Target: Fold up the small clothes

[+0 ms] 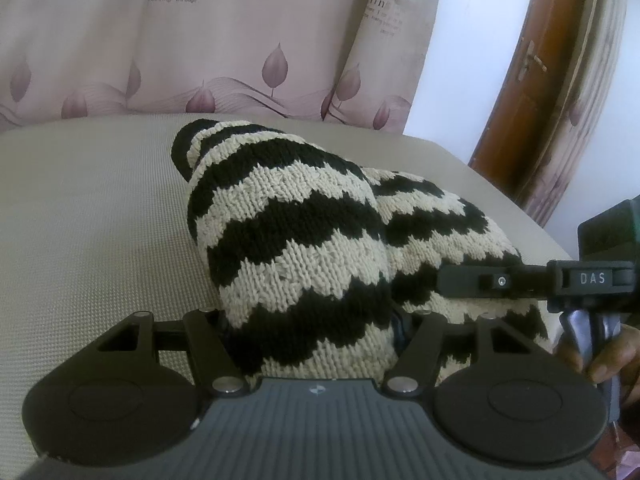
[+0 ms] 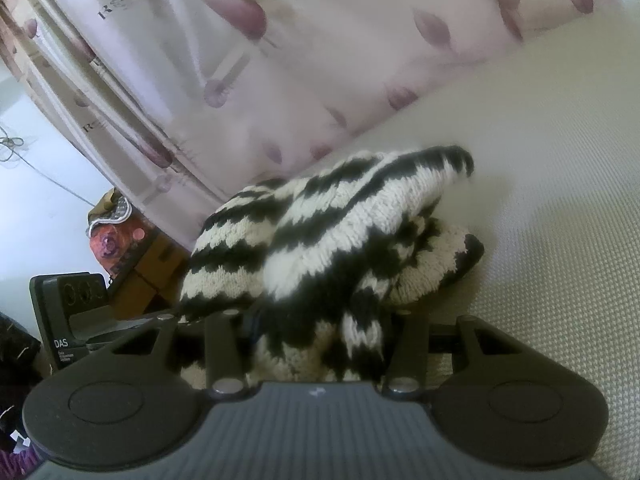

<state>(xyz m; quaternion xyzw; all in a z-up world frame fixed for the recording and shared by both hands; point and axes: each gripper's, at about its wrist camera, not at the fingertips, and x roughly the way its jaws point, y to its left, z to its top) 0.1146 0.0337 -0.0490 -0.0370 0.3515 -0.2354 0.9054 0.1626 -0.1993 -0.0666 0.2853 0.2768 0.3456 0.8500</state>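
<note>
1. A beige woven worktop (image 1: 92, 216) fills the lower half of both views, and a pink curtain (image 1: 224, 40) printed with leaves and lettering hangs behind it.
2. A black-and-cream zigzag knitted garment (image 1: 304, 240) lies bunched in a heap on the worktop, its folds piled on one another.
3. The left gripper (image 1: 316, 320) points down at the near end of the garment. Its jaws stand roughly half apart with a thick bundle of knit packed between them, filling the gap, so they grip the garment.
4. The right gripper (image 2: 320, 332) meets the garment (image 2: 328, 248) from the other side. Its jaws are set somewhat narrower and are likewise closed on a wad of knit.
5. In the left wrist view, one finger (image 1: 496, 282) of the right gripper lies across the garment's right-hand fold, and a hand (image 1: 600, 356) holds its handle.
6. A wooden door frame (image 1: 540, 80) stands at the far right.
</note>
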